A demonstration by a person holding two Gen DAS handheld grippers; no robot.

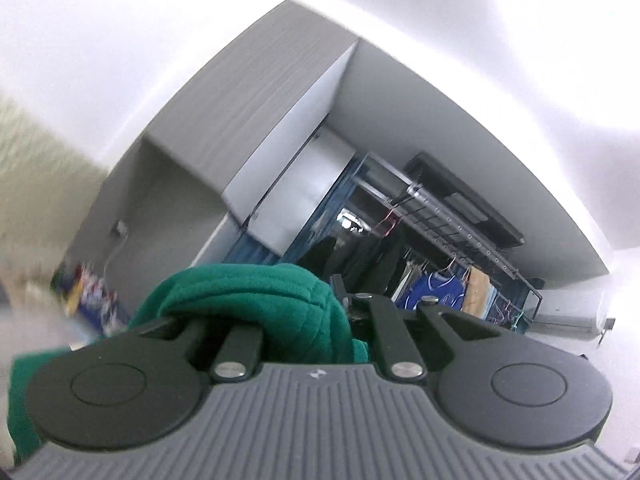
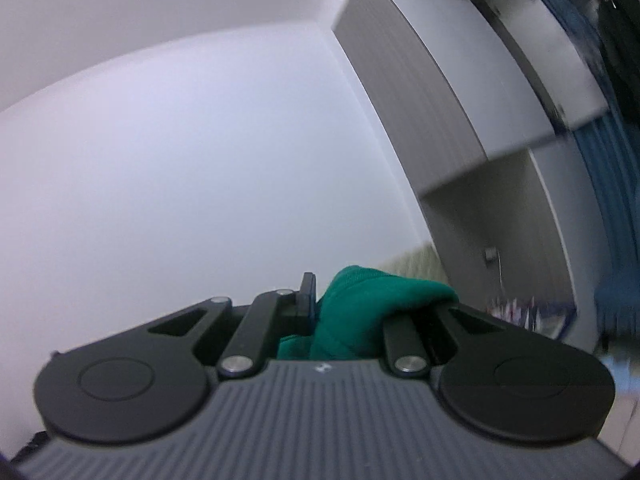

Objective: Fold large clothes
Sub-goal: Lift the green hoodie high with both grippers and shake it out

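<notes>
left wrist, left gripper [image 1: 332,300] pinching green garment [image 1: 248,300]

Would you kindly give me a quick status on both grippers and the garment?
Left gripper shut on green fleece garment. Right gripper shut on it too. Both raised, facing walls and ceiling. Nothing obstructing.
</notes>
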